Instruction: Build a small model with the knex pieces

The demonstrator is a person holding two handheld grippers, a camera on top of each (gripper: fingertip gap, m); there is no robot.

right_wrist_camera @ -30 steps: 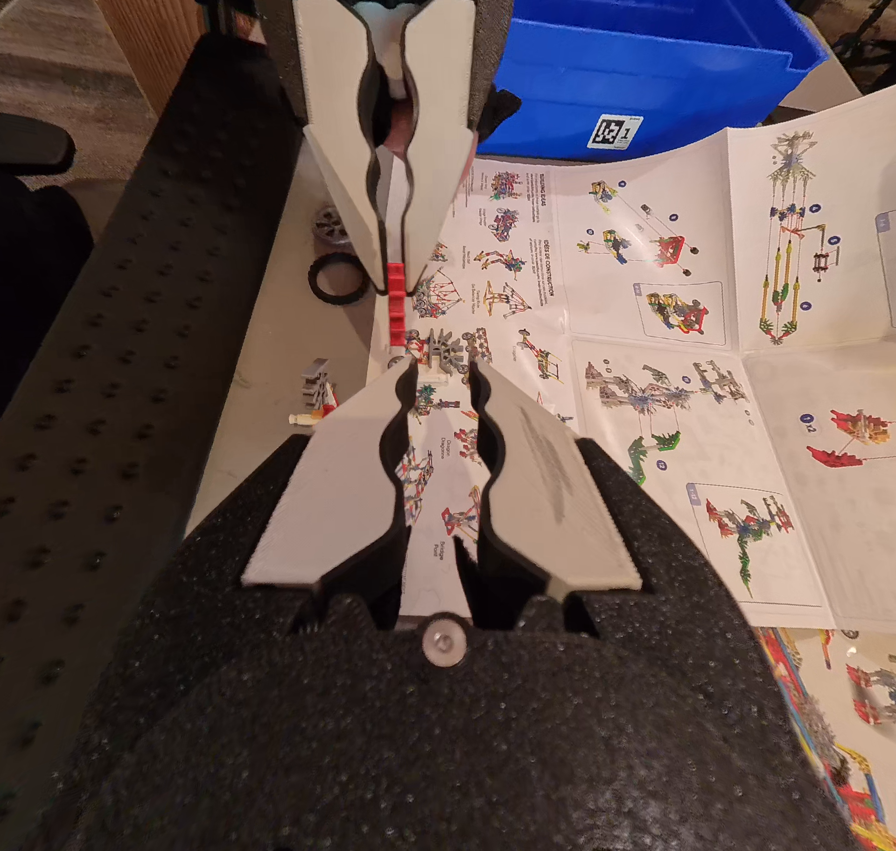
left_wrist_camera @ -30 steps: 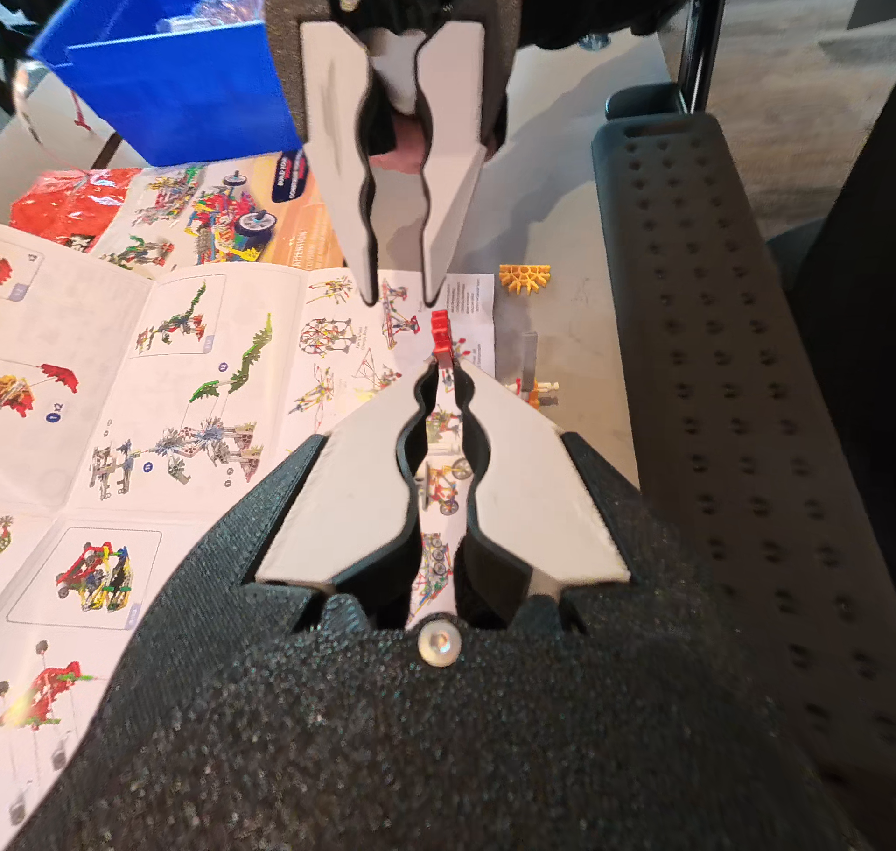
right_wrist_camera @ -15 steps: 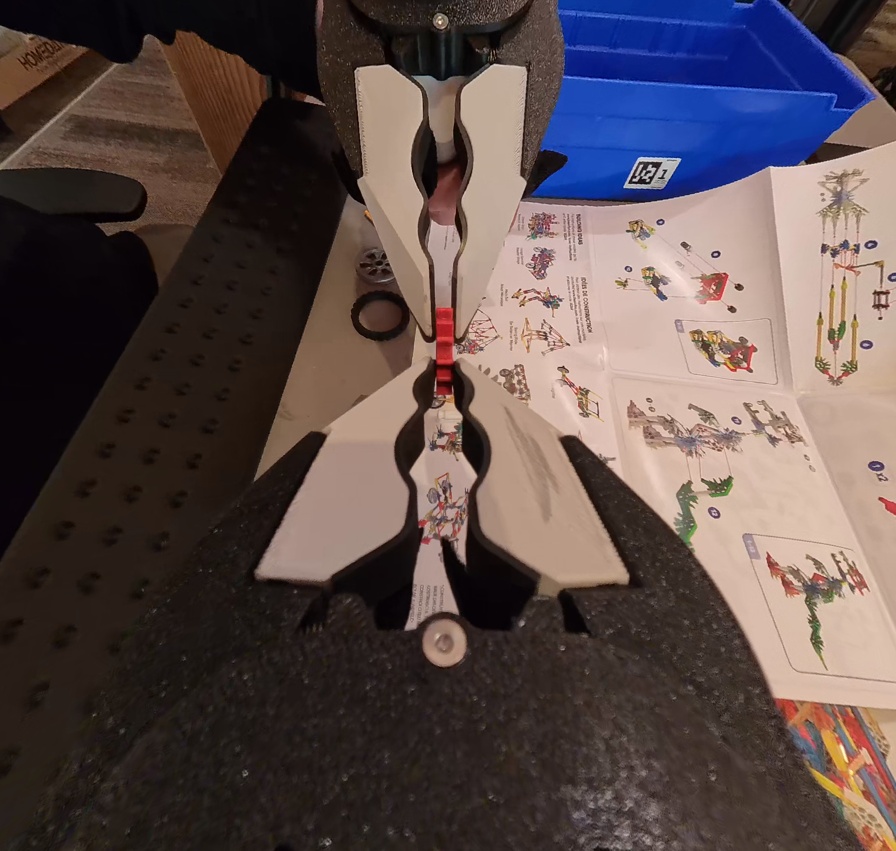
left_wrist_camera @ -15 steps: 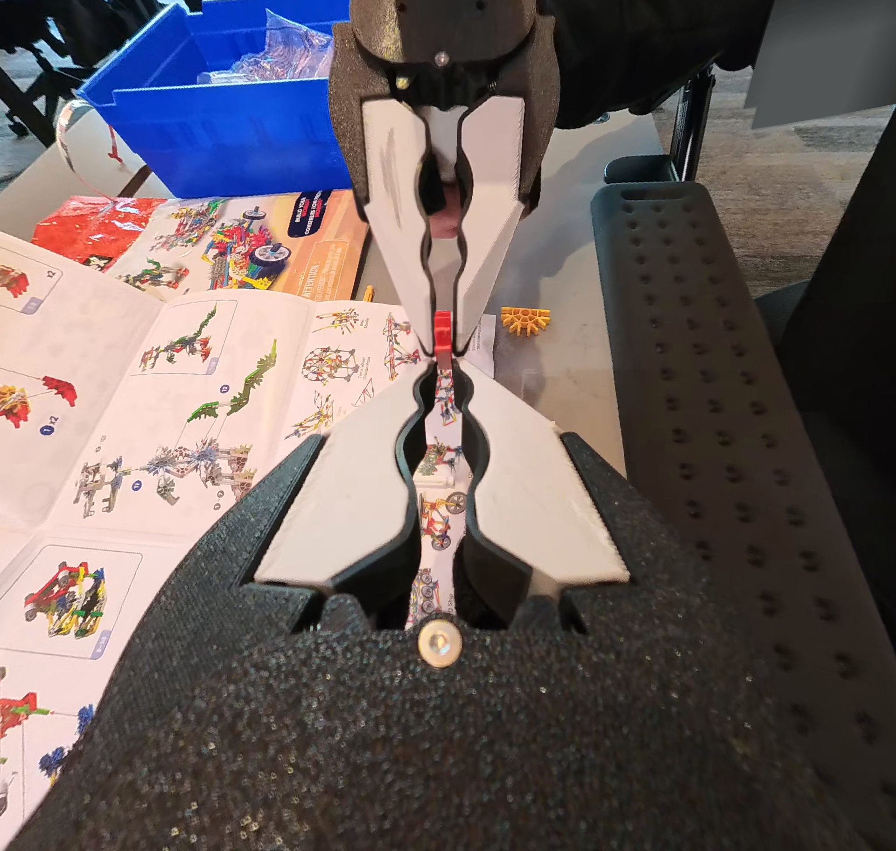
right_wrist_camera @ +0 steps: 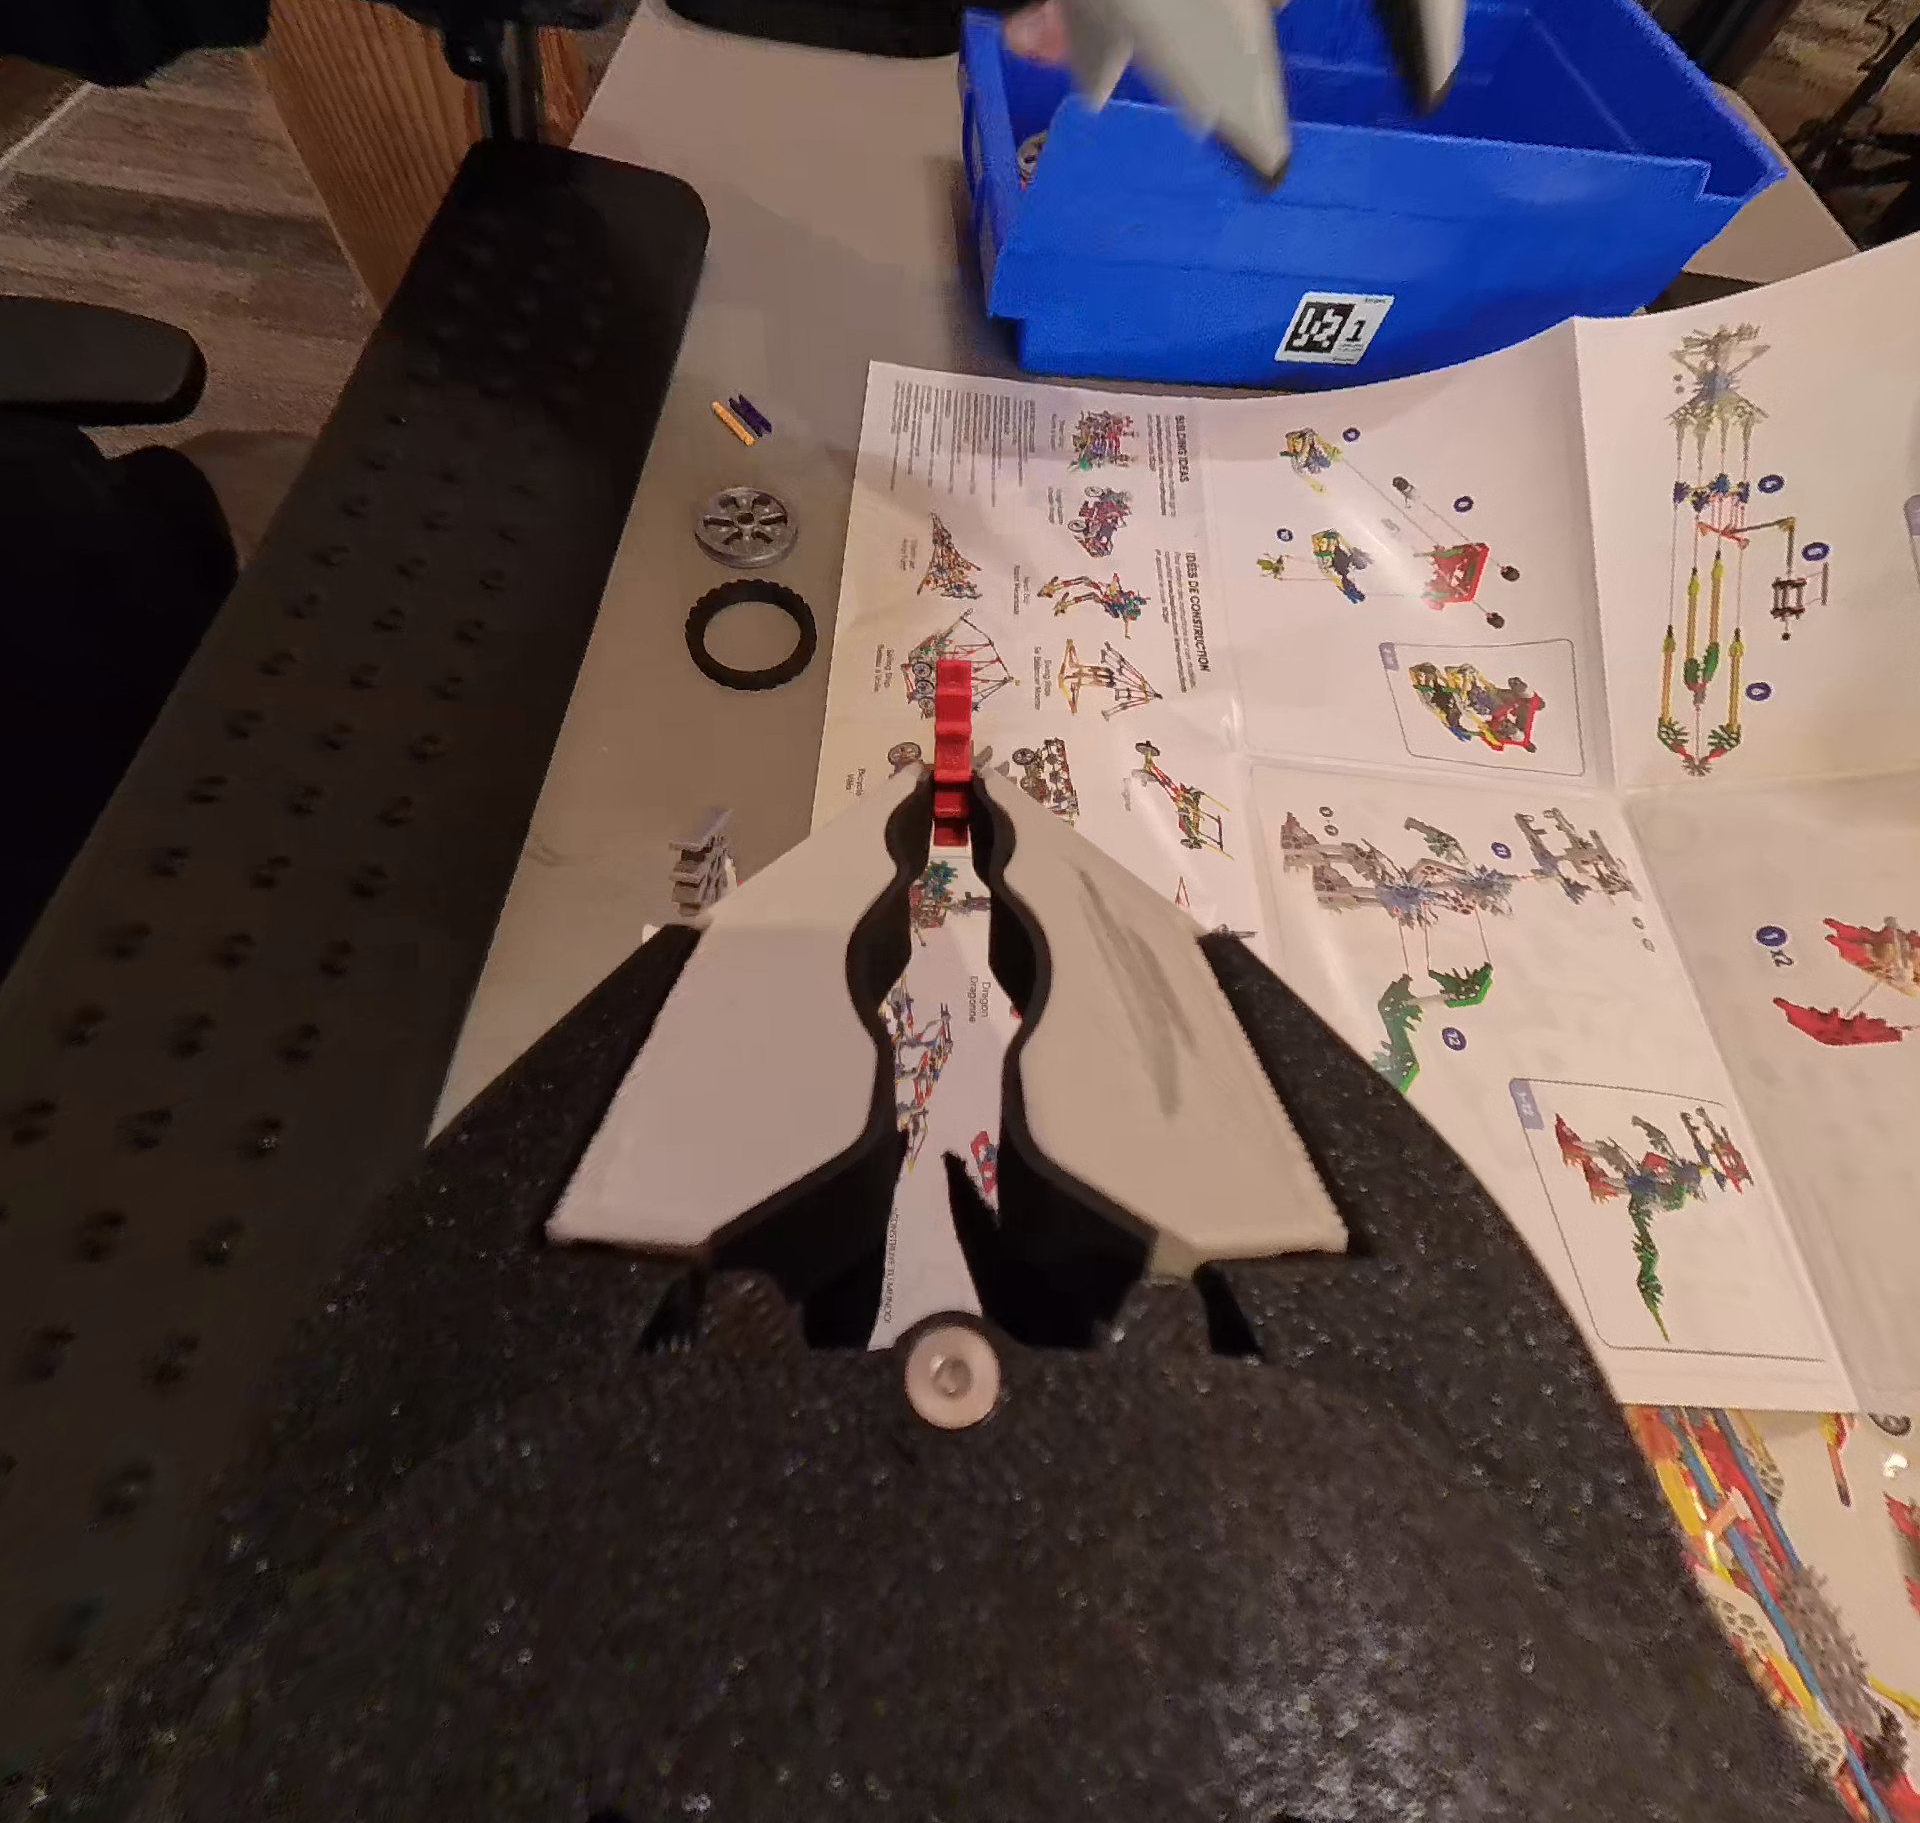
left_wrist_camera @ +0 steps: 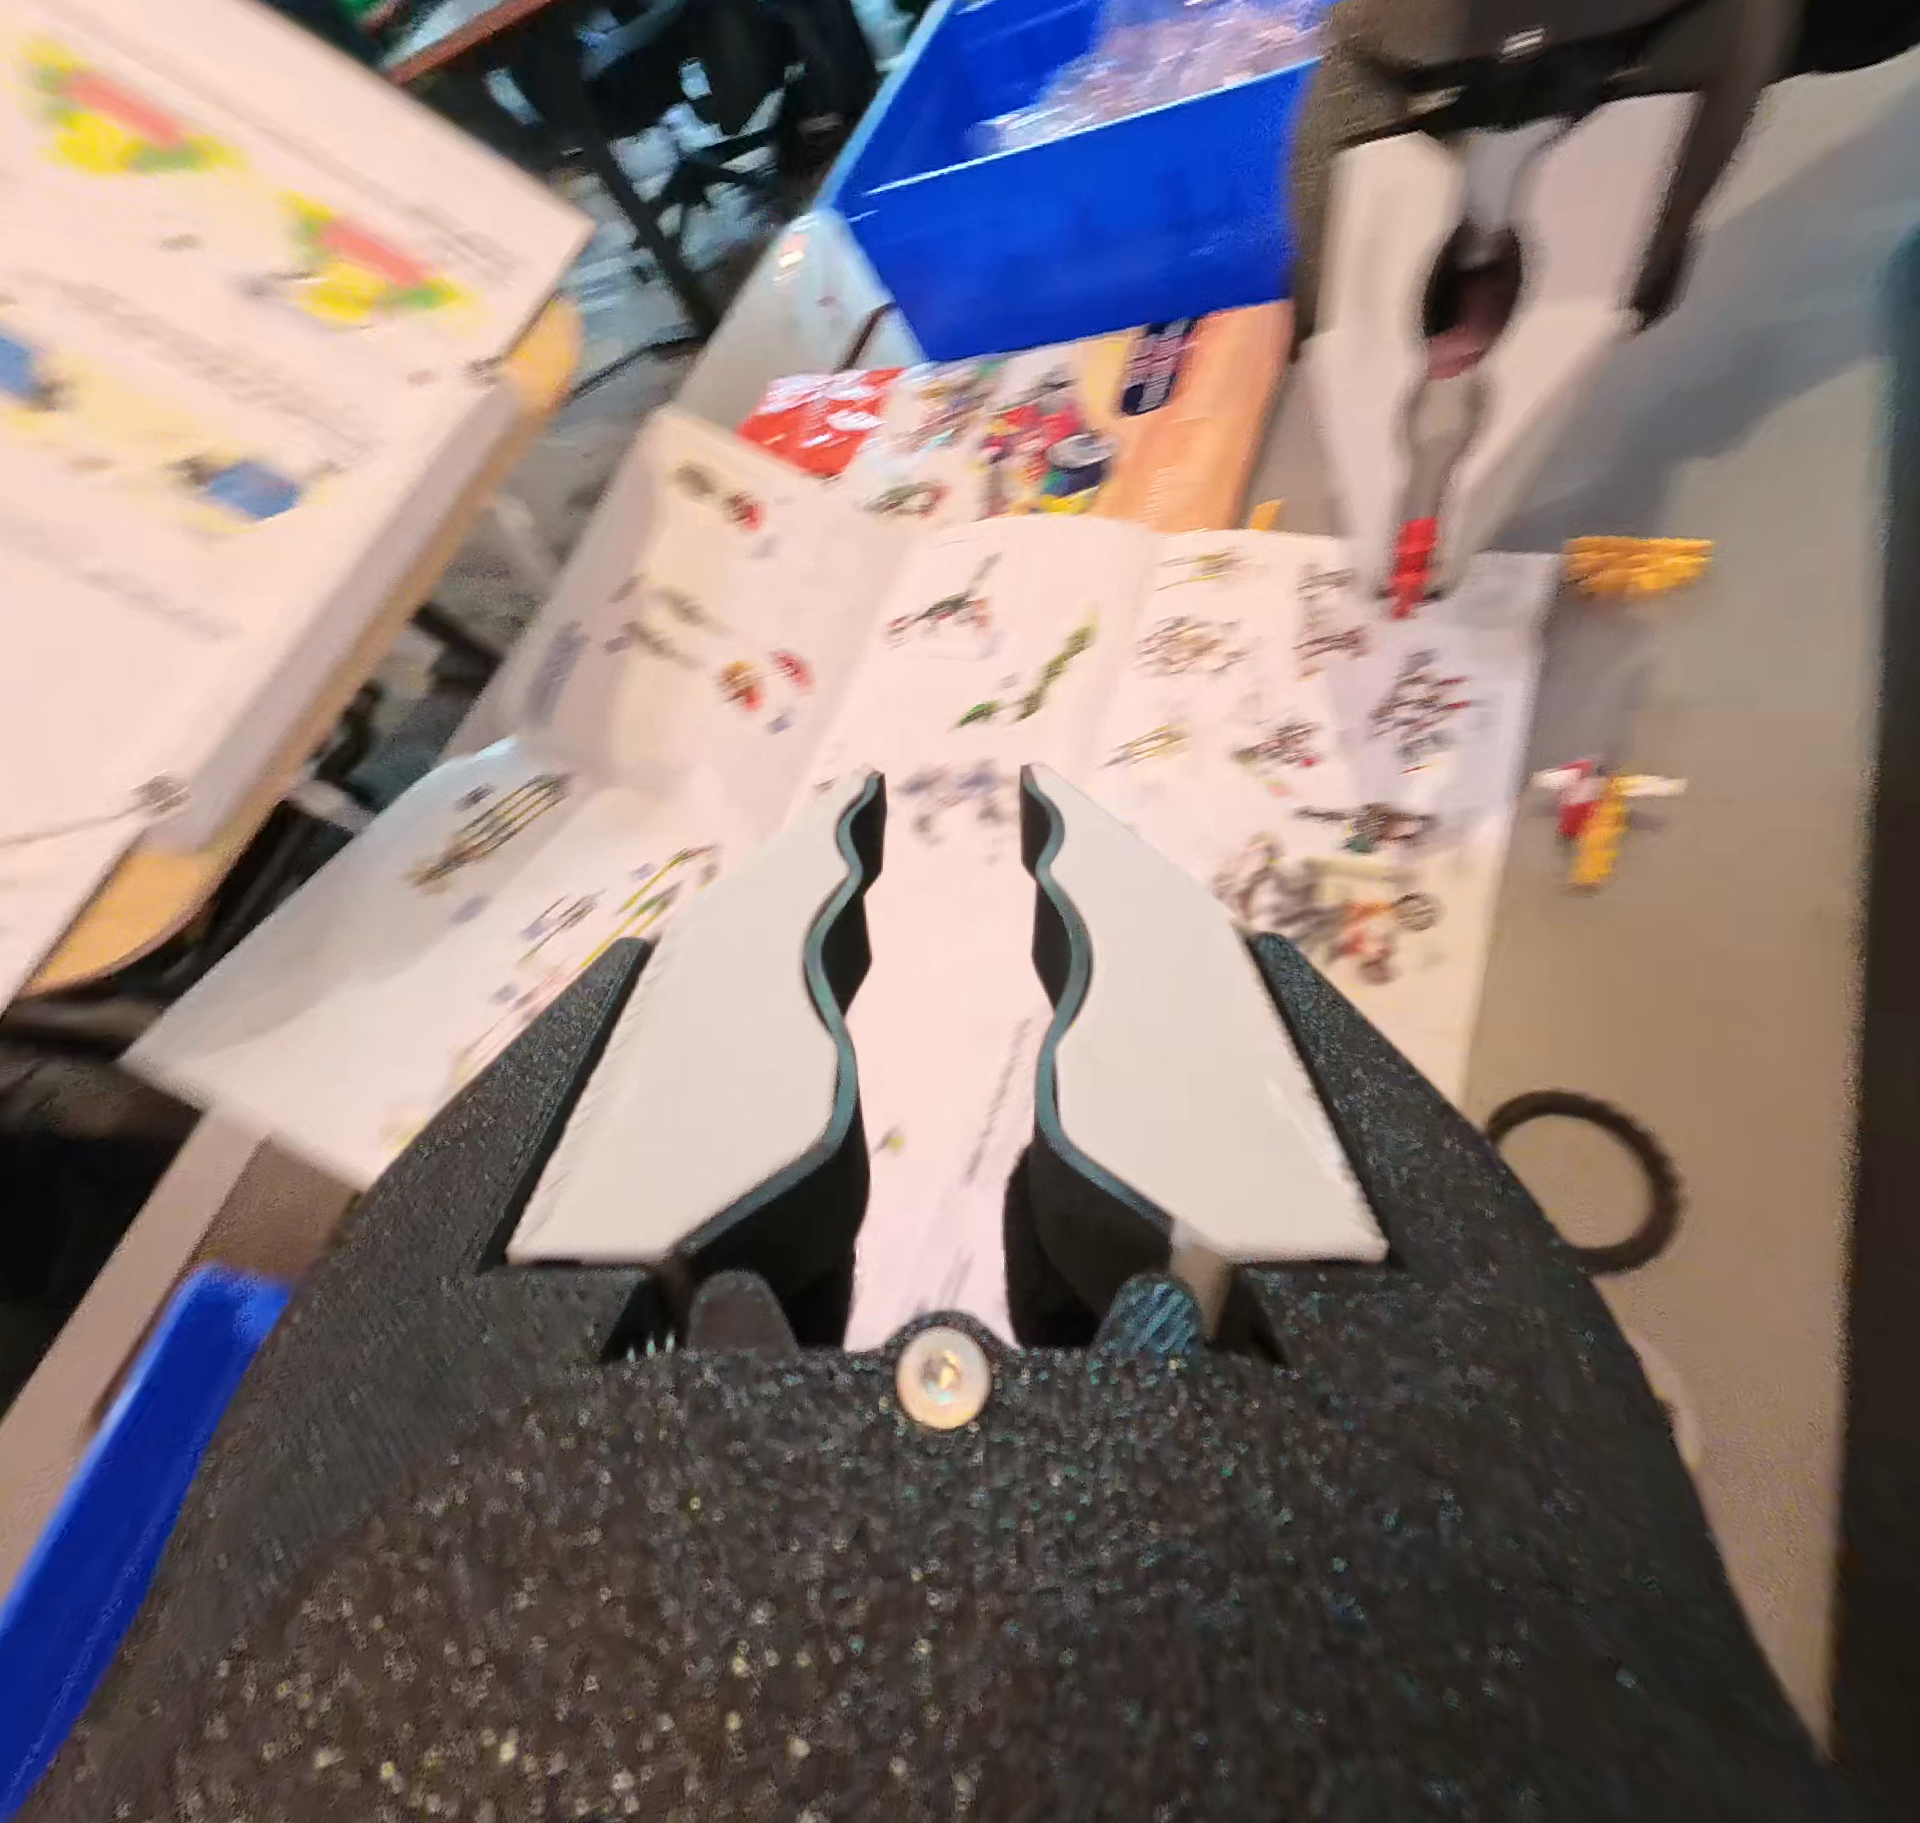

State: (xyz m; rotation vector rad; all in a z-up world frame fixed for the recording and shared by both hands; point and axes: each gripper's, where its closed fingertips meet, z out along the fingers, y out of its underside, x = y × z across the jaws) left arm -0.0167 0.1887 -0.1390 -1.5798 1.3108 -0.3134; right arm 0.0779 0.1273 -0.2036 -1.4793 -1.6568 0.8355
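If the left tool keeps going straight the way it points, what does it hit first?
Probably the instruction sheet: the open left tool points down at it with nothing between. The view is blurred, so depth is unclear.

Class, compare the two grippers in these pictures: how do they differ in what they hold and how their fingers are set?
1. The right gripper is shut on a red toy piece; the left gripper holds nothing.
2. The left gripper's fingers stand apart; the right gripper's fingers meet at the tips around the piece.
3. The right gripper looks sharp in both views; the left looks blurred when seen from the right wrist view.

Both have pale wavy fingers, black bodies, and hang over the instruction sheet.
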